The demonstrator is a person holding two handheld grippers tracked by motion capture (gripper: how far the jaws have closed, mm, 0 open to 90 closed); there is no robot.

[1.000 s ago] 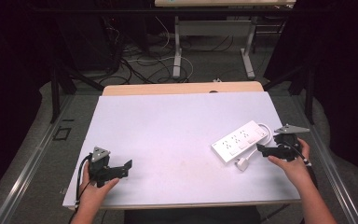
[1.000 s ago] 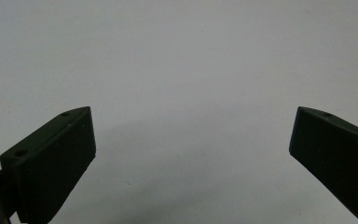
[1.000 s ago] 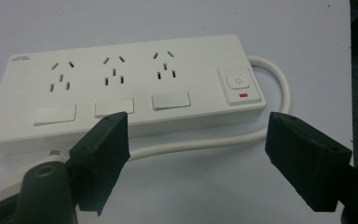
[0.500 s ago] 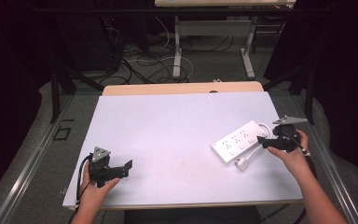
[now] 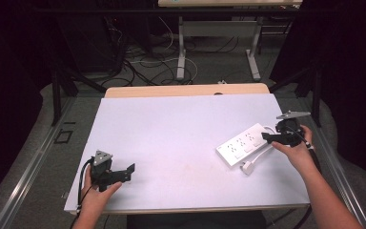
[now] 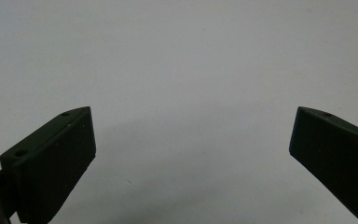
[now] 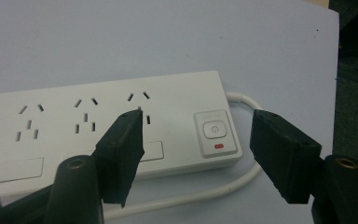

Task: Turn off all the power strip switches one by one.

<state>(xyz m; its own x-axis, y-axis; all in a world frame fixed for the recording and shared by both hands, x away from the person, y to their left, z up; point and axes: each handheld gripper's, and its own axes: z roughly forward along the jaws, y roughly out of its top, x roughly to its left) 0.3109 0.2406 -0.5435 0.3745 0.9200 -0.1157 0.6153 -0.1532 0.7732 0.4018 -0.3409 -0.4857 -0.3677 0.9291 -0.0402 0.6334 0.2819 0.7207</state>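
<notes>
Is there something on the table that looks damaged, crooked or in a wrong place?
Nothing looks damaged. The power strip lies at an angle to the table edges, near the right side, with its plug loose on the surface, unplugged. The right gripper hovers open over its switch.

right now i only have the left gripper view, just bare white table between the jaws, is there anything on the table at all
Observer: Yes, a white power strip lies at the table's right side, seen in the high view.
Operator: where's the other gripper
Observer: The right gripper hangs over the strip's switch end, jaws apart, holding nothing.
Operator: is the strip plugged in
Observer: No, its plug lies loose on the table beside the strip, at the end of the white cord.
</notes>
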